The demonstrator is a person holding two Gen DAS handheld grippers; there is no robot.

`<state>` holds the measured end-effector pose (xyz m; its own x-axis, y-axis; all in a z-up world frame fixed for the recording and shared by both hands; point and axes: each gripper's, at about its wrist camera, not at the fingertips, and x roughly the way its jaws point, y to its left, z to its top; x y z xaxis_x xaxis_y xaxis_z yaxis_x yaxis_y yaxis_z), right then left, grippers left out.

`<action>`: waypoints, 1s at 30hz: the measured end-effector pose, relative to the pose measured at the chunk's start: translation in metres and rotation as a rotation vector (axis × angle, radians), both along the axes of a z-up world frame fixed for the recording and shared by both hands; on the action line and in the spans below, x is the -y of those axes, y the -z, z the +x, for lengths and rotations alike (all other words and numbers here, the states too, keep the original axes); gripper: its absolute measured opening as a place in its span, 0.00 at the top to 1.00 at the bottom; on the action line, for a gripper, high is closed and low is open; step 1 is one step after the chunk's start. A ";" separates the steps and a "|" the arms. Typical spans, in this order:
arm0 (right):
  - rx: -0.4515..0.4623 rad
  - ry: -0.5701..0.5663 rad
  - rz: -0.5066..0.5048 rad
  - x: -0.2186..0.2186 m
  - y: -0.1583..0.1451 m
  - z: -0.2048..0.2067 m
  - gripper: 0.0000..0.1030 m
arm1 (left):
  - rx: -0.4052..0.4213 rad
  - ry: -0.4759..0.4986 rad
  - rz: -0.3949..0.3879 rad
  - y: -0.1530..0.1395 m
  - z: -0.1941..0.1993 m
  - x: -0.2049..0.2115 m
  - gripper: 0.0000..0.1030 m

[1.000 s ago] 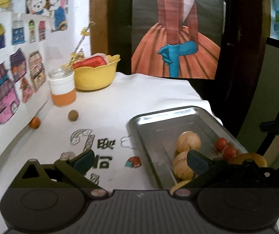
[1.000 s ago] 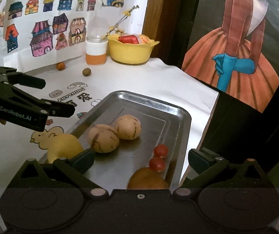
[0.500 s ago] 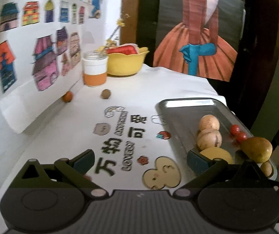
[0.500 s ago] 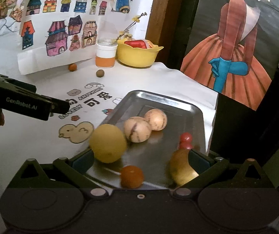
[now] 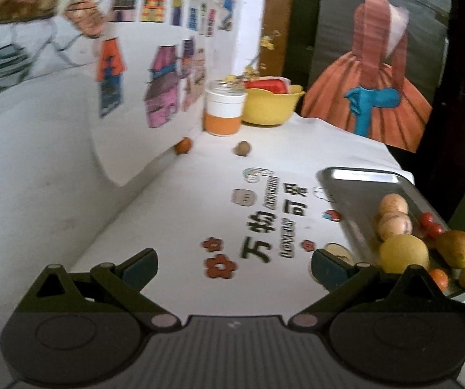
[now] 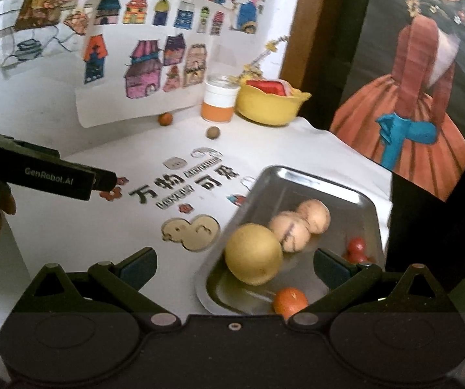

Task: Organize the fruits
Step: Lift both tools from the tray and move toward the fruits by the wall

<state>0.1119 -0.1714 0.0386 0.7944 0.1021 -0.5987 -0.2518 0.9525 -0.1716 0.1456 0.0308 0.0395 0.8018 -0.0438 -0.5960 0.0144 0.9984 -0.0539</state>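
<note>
Right claw (image 6: pixel 234 264) open and empty above the metal tray (image 6: pixel 370 209); yellow pear (image 6: pixel 253 253) lies between its fingers. Left claw (image 5: pixel 234 264) open over the bench (image 5: pixel 174 214).

Dim, warm indoor light w/ heavy fisheye bending and black vignette at the corners in both views. Left wrist view is smeared by motion blur, esp. the coloured house drawings on the white wall (image 5: pixel 164 90). Shiny steel rectangular tray (image 6: pixel 300 178) catches soft glare on its far rim, fruit shadows faint.

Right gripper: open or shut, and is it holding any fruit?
Open and empty. The right gripper has its fingers spread wide over the near end of the metal tray, gripping no fruit.
</note>
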 end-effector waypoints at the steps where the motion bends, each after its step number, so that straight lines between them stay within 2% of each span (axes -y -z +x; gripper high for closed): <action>1: 0.000 -0.009 0.002 -0.002 -0.002 0.002 0.01 | 0.001 -0.010 -0.001 -0.001 0.000 -0.004 0.00; 14: 0.004 -0.113 0.069 -0.009 -0.034 0.062 0.01 | 0.029 -0.111 -0.013 -0.012 0.023 -0.033 0.00; 26: 0.017 -0.153 0.089 0.006 -0.064 0.149 0.01 | 0.090 -0.110 0.026 -0.030 0.090 -0.018 0.00; 30: 0.064 -0.138 0.033 0.007 -0.063 0.177 0.01 | 0.095 -0.097 0.033 -0.032 0.115 -0.011 0.00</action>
